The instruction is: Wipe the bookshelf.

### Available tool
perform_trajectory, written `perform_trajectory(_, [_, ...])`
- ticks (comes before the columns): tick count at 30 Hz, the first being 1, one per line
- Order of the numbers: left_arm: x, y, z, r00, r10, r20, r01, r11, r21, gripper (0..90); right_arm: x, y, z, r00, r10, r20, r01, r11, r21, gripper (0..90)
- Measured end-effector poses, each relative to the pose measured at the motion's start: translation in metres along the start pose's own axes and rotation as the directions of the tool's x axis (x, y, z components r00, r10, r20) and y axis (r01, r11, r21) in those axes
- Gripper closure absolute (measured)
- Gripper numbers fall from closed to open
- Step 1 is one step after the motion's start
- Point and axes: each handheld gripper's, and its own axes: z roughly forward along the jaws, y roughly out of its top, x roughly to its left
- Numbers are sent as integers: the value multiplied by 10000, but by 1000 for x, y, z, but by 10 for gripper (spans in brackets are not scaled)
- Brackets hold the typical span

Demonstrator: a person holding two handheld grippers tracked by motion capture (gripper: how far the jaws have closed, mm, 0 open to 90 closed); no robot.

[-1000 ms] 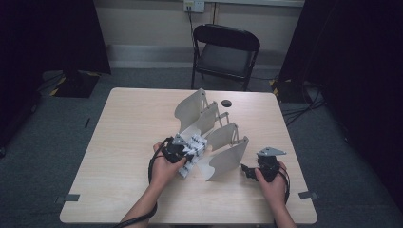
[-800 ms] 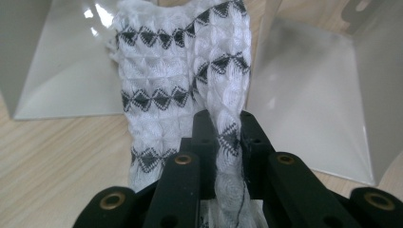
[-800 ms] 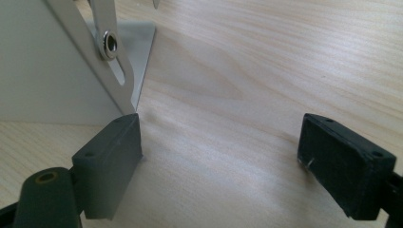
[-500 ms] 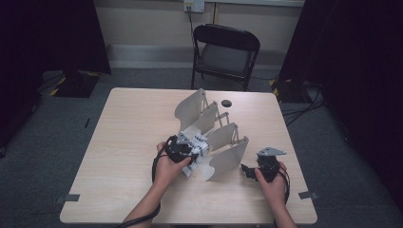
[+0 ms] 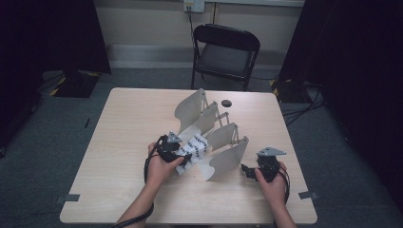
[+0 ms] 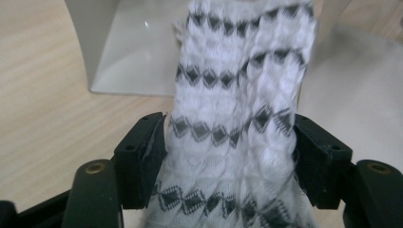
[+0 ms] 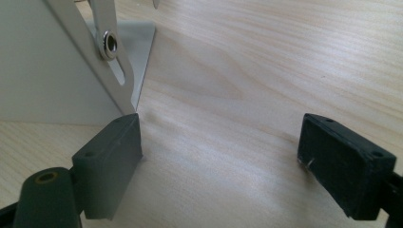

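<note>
Opening up now: the left hand-held gripper (image 6: 230, 156) has just been spreading its jaws, and the patterned white sock (image 6: 237, 118) lies between them, pads alongside it rather than pinching. Seen from above, that sock (image 5: 194, 148) rests at the rack's (image 5: 223, 156) 9 o'clock side, at the counter (image 5: 119, 142) centre. Right hand-held gripper (image 7: 221, 161) sits at 4 o'clock, jaws wide apart, nothing in them, one pad just beside a rack panel.

Open jaws, grey rack (image 7: 52, 71), wooden table (image 7: 247, 80)
</note>
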Motion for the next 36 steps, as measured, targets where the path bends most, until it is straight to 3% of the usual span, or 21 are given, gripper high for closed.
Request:
perform_trajectory(2, [0,-4,3,9999,-116,39,116,9999,10,365,0,0,0,10000,11,5,-11,10000,-3,142])
perform_trajectory(3, [2,-3,3,9999,144,-44,-144,9999,41,371,0,0,0,10000,1,0,-1,10000,0,142])
perform_trajectory(4, [2,-3,2,9999,76,104,-76,9999,80,417,0,0,0,10000,9,5,-9,10000,-5,142])
perform_trajectory(5, [1,-2,1,9996,-14,278,11,9999,117,524,0,0,0,10000,0,0,0,10000,1,141])
perform_trajectory(7, [1,1,0,9992,166,359,-175,9995,270,674,0,0,0,10000,-2,5,2,10000,-2,142])
perform_trajectory(10, [-3,5,-3,9992,266,306,-278,9988,407,746,0,0,0,10000,-1,-2,1,10000,0,141])
perform_trajectory(13, [-8,13,-5,9962,605,624,-624,9976,289,756,0,0,0,10000,10,6,-10,10000,-3,141])
perform_trajectory(17, [-12,32,-15,9949,611,802,-600,9981,-164,758,0,0,0,10000,10,4,-10,10000,-2,142])
perform_trajectory(26, [-13,72,-38,9957,663,645,-579,9906,-1240,759,0,0,0,10000,3,-4,-3,10000,2,141])
perform_trajectory(33, [-13,89,-48,9980,293,564,-172,9789,-2035,760,0,0,0,10000,-20,0,20,10000,-10,142])
perform_trajectory(36, [-14,91,-49,9980,378,516,-265,9783,-2054,760,0,0,0,10000,-20,0,20,10000,-10,142])
